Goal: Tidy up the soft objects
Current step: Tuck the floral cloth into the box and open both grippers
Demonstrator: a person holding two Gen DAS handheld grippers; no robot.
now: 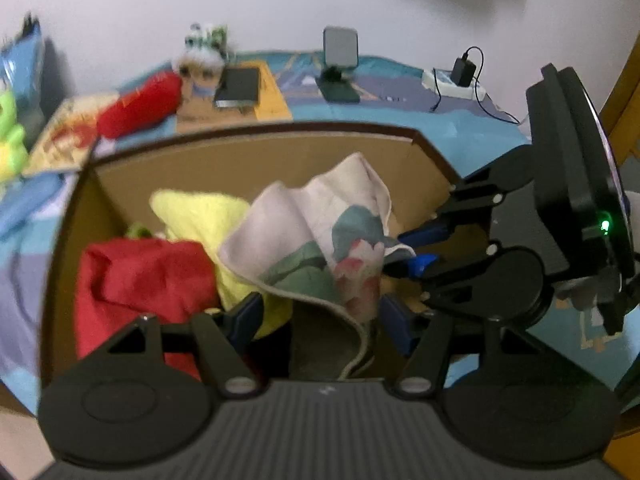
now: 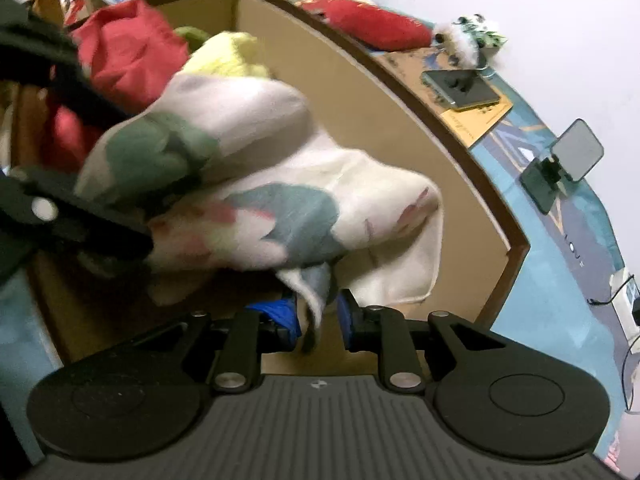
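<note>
Directly ahead of the left hand-held gripper, a white floral-print cloth with green and pink patches hangs over an open brown cardboard box. The left hand-held gripper's blue-padded jaws stand partly open, one on either side of the cloth's lower folds; whether the pads touch it cannot be told. To its right, the right hand-held gripper reaches in sideways and pinches the cloth's edge between closed blue fingers. In the right wrist view, the right hand-held gripper has a narrow tail of the cloth between its pads, with the bulk of the fabric bunched above and ahead of it. The cloth's long axis runs from that pinched edge up and across towards the left hand-held gripper, its loose lower edge drooping into the box. Beyond and left of the left hand-held gripper, inside the box, lie a crumpled red fabric item and a pale yellow soft cloth. The box sits on a bed with a blue patterned cover.
</note>
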